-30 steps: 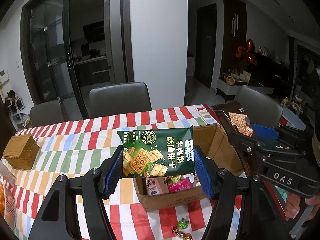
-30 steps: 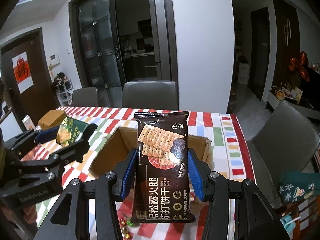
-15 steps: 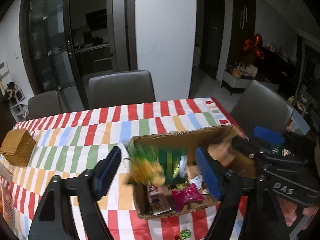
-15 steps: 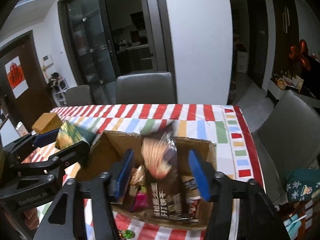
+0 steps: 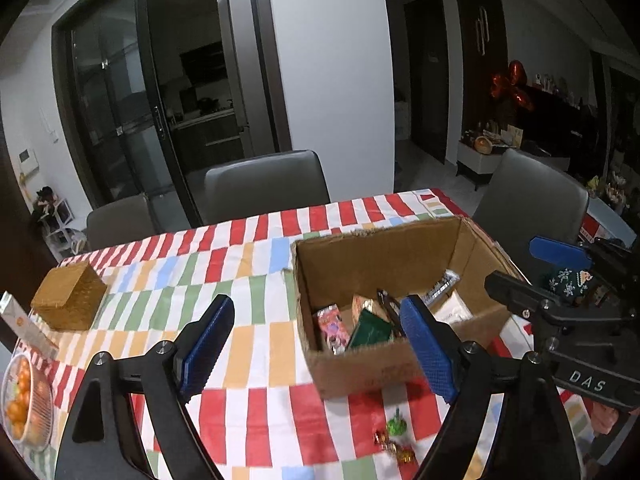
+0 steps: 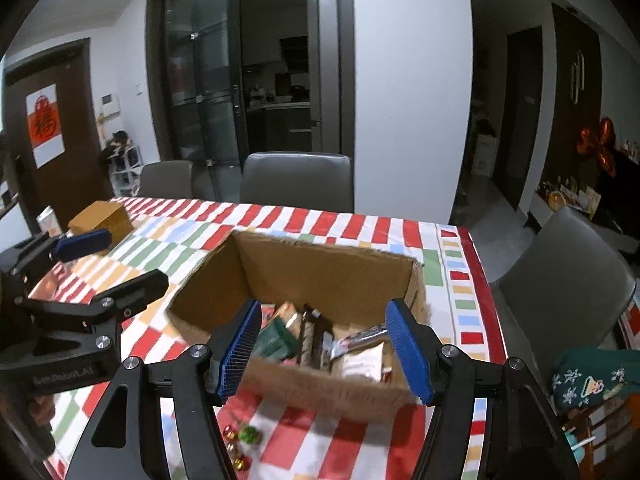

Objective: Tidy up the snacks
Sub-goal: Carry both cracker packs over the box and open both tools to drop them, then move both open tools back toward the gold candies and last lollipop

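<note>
Left gripper (image 5: 316,344): your fingers are spread wide with nothing between the blue pads (image 5: 206,346); it hangs above the counter (image 5: 248,292), with its right pad in front of the box's near wall.
Right gripper (image 6: 326,350): spread wide too and holding nothing; it hangs just over the near edge of the box, both blue pads (image 6: 408,354) framing the snacks inside.
Cardboard box (image 5: 384,256): open-topped, standing on the striped cloth towards the counter's right end.
Green cracker packet (image 5: 370,330): you can see it lying inside the box, leaning near the front wall, beside a pink packet (image 5: 332,330).
Dark cracker packet (image 6: 312,338): inside the box, just right of the green one; the blur hides its print.
Other snacks in the box: a silvery wrapped bar (image 6: 360,338) and a white packet (image 6: 364,362) lie at the right side.
Loose candies (image 5: 394,438): a green one and some red-gold ones lie on the cloth just in front of the box, outside it.
Wicker box (image 5: 68,300): sits well apart at your left, on the counter.
Bowl of oranges (image 5: 22,400): at the counter's near left edge.
Chairs (image 5: 266,186): grey ones stand at the far side of the counter.
</note>
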The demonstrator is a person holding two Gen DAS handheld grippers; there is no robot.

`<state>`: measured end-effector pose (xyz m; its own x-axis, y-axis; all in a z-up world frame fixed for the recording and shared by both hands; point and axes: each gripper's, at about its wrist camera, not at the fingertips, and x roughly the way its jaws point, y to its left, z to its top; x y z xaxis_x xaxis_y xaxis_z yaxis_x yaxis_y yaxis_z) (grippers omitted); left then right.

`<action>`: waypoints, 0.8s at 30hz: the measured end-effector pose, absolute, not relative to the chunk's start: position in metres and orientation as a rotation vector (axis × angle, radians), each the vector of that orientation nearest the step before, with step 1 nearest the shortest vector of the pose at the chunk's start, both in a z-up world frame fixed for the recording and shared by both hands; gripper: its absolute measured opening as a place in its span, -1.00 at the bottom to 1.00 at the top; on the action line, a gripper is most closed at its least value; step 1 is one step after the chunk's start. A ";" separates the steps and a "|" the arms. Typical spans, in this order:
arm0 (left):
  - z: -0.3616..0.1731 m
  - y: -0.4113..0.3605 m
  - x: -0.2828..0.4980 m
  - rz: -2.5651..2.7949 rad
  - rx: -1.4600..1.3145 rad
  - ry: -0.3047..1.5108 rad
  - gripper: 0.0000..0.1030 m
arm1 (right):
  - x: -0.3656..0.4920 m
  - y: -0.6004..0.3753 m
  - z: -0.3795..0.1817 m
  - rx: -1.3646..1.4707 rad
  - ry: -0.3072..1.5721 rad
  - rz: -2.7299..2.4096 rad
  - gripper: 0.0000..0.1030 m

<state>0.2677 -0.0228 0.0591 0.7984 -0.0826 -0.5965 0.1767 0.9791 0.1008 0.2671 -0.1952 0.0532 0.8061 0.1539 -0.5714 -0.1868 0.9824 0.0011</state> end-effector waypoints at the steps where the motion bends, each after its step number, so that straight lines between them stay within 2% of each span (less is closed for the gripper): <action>1: 0.059 -0.021 0.264 -0.137 0.150 0.630 0.66 | 0.260 -0.192 0.052 -0.063 0.604 0.192 0.27; 17: 0.015 0.002 0.186 -0.098 0.138 0.702 0.67 | 0.199 -0.162 0.011 -0.101 0.686 0.295 0.26; 24: -0.012 0.011 0.175 -0.078 0.143 0.749 0.67 | 0.197 -0.147 -0.023 -0.097 0.784 0.347 0.10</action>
<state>0.1748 0.0106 -0.0115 0.7297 -0.0197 -0.6834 0.1216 0.9874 0.1014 0.1965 -0.1469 -0.0233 0.6544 0.2697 -0.7064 -0.3411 0.9391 0.0425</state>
